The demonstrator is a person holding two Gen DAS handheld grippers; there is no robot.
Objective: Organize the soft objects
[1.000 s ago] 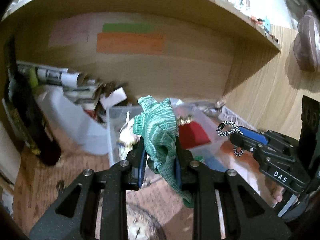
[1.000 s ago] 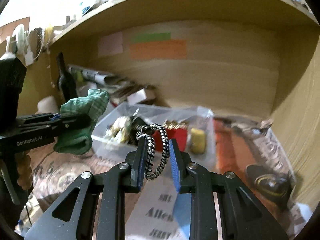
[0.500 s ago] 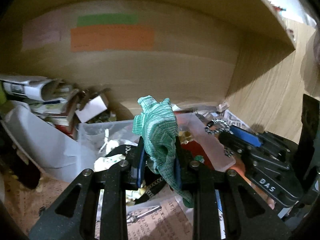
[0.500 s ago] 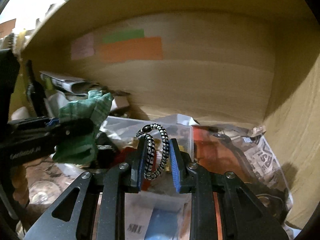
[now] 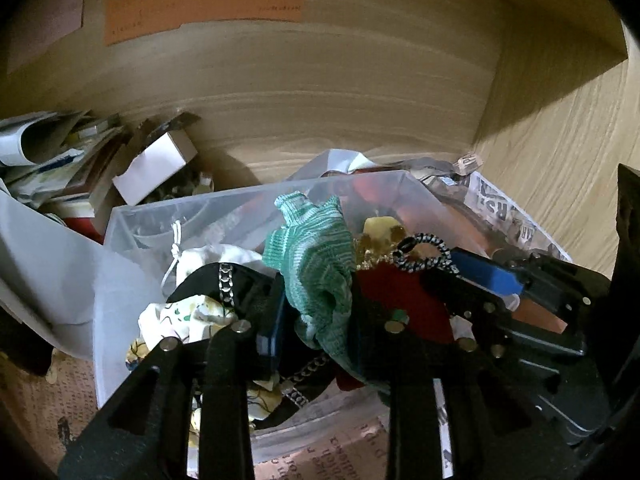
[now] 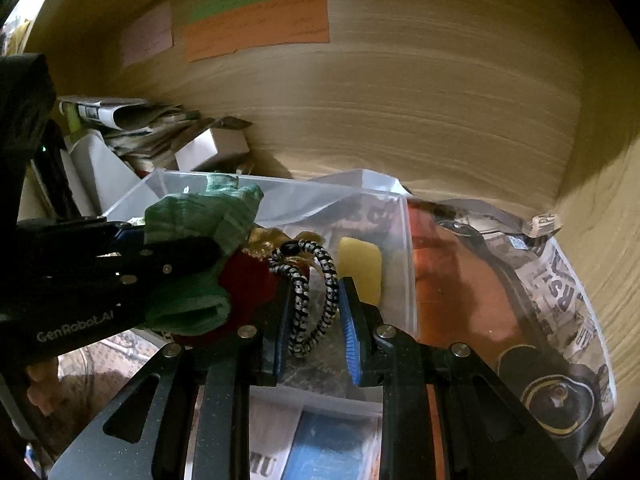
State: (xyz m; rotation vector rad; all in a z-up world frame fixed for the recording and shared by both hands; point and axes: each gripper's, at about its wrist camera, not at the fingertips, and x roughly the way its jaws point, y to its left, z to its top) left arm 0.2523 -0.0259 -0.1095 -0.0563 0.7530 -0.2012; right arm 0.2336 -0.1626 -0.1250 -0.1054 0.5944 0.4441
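My left gripper (image 5: 316, 316) is shut on a green striped knit sock (image 5: 316, 264) and holds it over the clear plastic bin (image 5: 136, 216). My right gripper (image 6: 314, 316) is shut on a black-and-white braided hair tie (image 6: 308, 292), also above the bin (image 6: 404, 272). In the left wrist view the right gripper (image 5: 452, 268) with the hair tie (image 5: 424, 256) is just to the right. In the right wrist view the left gripper (image 6: 208, 248) and sock (image 6: 200, 216) are at left. The bin holds a black chained item (image 5: 224, 284), white patterned cloth (image 5: 184, 316), a red piece (image 5: 400, 296) and a yellow sponge (image 6: 360, 268).
The bin stands in a wooden shelf alcove with a back wall (image 6: 400, 92) carrying orange, green and pink notes (image 6: 256, 24). Papers and a white box (image 5: 156, 164) pile at the left. Newspaper (image 6: 560, 280) and an orange packet (image 6: 460, 288) lie to the right.
Both grippers have moved forward and down into the alcove, now directly over the bin's contents. Each still holds its item.
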